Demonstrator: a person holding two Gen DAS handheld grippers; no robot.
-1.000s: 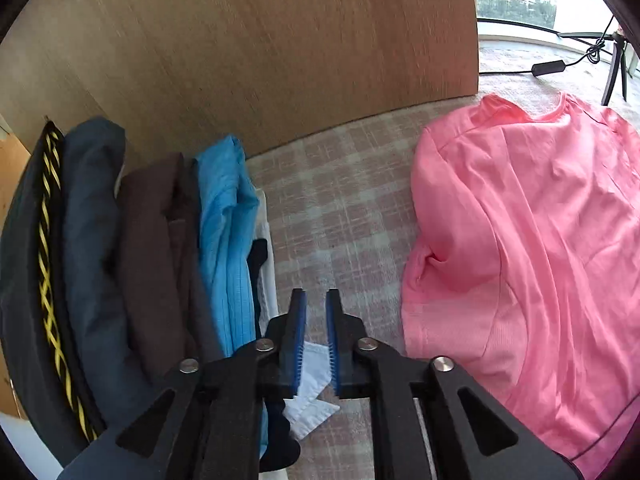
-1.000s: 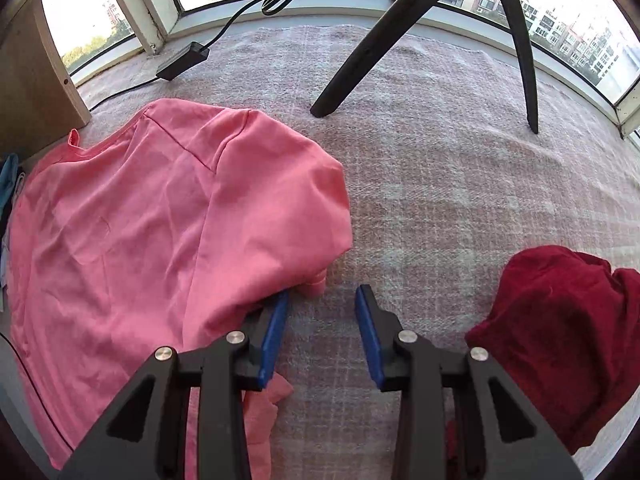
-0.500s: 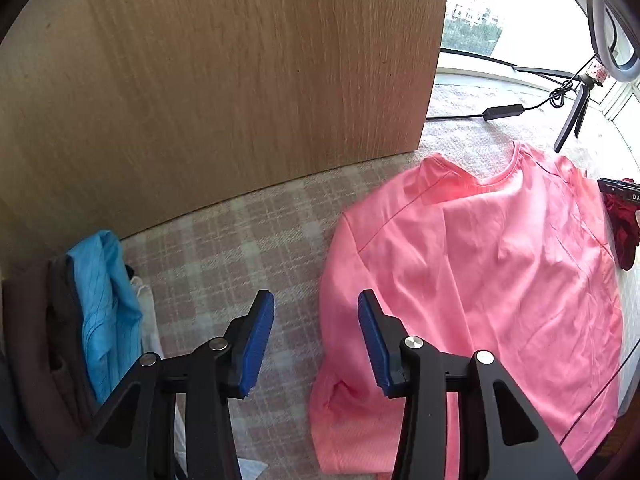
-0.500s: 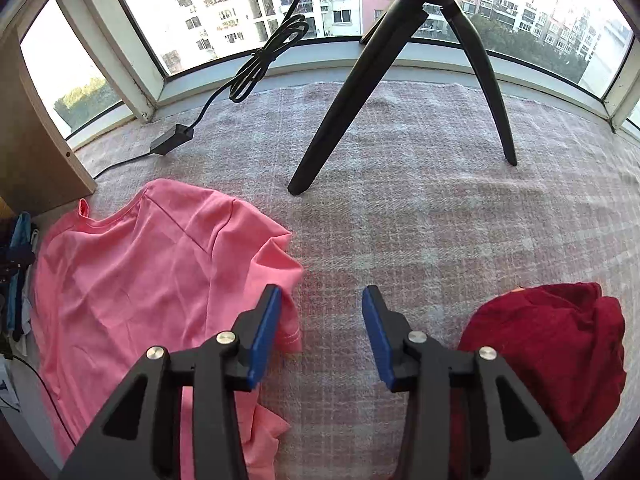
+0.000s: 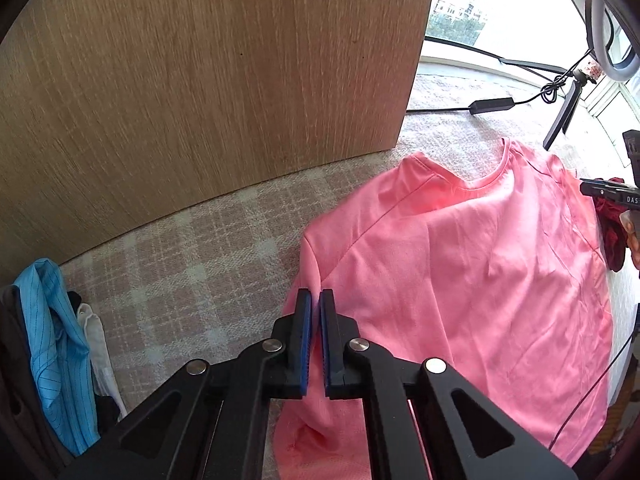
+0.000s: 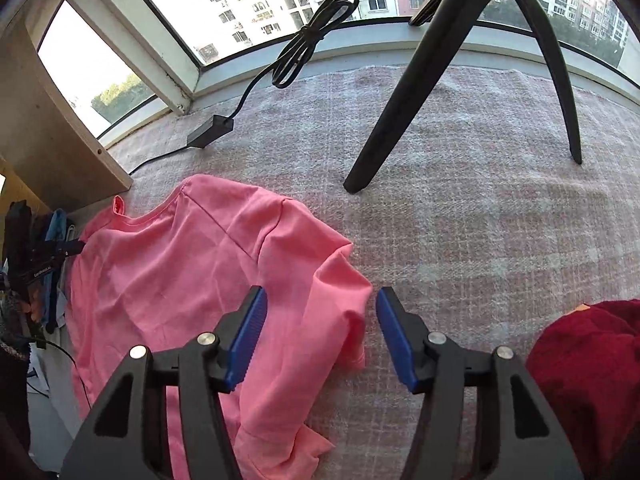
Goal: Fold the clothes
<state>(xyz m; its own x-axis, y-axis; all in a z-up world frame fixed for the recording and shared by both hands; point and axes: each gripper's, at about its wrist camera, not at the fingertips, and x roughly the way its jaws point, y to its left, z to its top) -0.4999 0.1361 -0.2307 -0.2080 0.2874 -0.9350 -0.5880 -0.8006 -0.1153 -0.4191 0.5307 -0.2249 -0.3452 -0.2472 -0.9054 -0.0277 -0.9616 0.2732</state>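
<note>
Your pink shirt [image 5: 472,280] lies spread on the checked blanket [image 6: 460,220], collar toward the window, both sleeves already lying in over the body, lower part rumpled. That fits a fold partway in or a shirt merely dropped so; one look cannot tell which.

Your left tool [image 5: 315,320] sits at 6 o'clock in its own view, its blue pads nearly together at the shirt's left sleeve edge. Pink cloth runs beneath them, but whether they pinch any fabric you cannot tell from here. Your right tool [image 6: 318,328] is spread wide, one pad over the shirt's right sleeve and the other over bare blanket, gripping nothing.

Risks from here:
- If the left tool holds only one layer, lifting would peel that layer and undo the sleeve that lies in.
- If you close the right tool low, it may catch the blanket with the sleeve, dragging the weave.
- Uneven pulls would skew the shirt; the wrinkled hem would set into a crooked fold.

Farther out, a red garment [image 6: 588,380] lies at 4 o'clock in the right view, close enough to snag. A clothes stack [image 5: 56,360] sits at 8 o'clock in the left view, the tripod [image 6: 440,80] and cable [image 6: 280,60] toward 12.
</note>
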